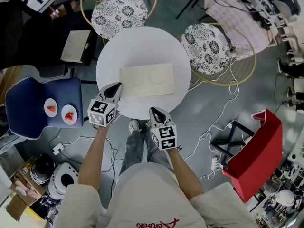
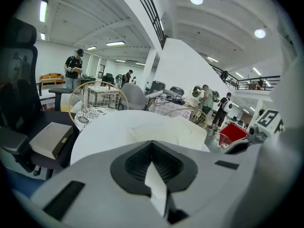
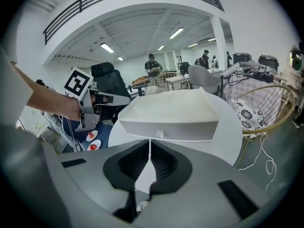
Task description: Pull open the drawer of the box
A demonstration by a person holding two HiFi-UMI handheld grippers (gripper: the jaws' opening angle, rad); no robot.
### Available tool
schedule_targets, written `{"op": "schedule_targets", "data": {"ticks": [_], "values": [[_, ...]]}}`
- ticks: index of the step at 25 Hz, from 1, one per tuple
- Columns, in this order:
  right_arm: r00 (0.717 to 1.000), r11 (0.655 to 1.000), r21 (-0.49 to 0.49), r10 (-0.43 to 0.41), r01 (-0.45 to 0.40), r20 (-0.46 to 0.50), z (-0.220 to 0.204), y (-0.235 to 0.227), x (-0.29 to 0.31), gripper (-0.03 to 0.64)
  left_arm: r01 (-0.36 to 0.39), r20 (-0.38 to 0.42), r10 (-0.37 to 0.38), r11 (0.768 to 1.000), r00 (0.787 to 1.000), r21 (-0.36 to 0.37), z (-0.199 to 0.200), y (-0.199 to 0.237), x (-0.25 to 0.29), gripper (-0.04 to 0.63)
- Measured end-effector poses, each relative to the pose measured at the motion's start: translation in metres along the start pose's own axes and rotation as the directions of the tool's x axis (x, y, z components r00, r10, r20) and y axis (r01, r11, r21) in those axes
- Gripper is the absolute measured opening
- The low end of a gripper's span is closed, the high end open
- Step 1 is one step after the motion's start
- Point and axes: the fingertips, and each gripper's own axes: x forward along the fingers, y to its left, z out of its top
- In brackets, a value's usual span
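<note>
Round white table [image 1: 110,63], box [image 1: 146,80] centred

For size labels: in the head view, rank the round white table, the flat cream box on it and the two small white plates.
Round white table; flat cream box; small white plates, which look alike, so unranked.

Grey floor [image 1: 204,115], round white table [image 1: 142,46], patterned wire chairs [image 1: 118,11], blue armchair [image 1: 28,99]
</note>
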Motion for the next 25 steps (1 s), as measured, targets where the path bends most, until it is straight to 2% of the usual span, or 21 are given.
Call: {"op": "schedule_targets", "data": {"ticks": [3, 5, 11, 20, 25], "values": [[1.0, 1.0, 0.007, 0.005, -0.005, -0.025, -0.004, 0.0, 0.014, 0.023, -0.001, 0.005, 0.001, 1.0, 1.0, -0.007, 0.0, 0.001, -0.001, 0.012], [0.999, 1.0, 0.016, 0.0, 0.001, -0.033, -0.005, -0.002, 0.023, 0.1, 0.001, 0.005, -0.001, 1.0, 1.0, -0.01, 0.0, 0.001, 0.0, 0.012], [0.998, 0.998, 0.047, -0.031, 0.033, -0.053, -0.003, -0.01, 0.049, 0.14, 0.007, 0.004, -0.007, 1.0, 1.0, -0.009, 0.0, 0.002, -0.001, 0.012], [0.996, 0.996, 0.048, -0.072, 0.075, -0.061, 0.002, -0.021, 0.062, 0.138, 0.017, 0.007, -0.017, 1.0, 1.0, -0.013, -0.001, 0.002, 0.001, 0.012], [0.994, 0.996, 0.041, -0.074, 0.078, -0.077, -0.002, -0.02, 0.064, 0.098, 0.02, 0.008, -0.02, 1.0, 1.0, -0.011, -0.001, 0.002, -0.002, 0.012]]}}
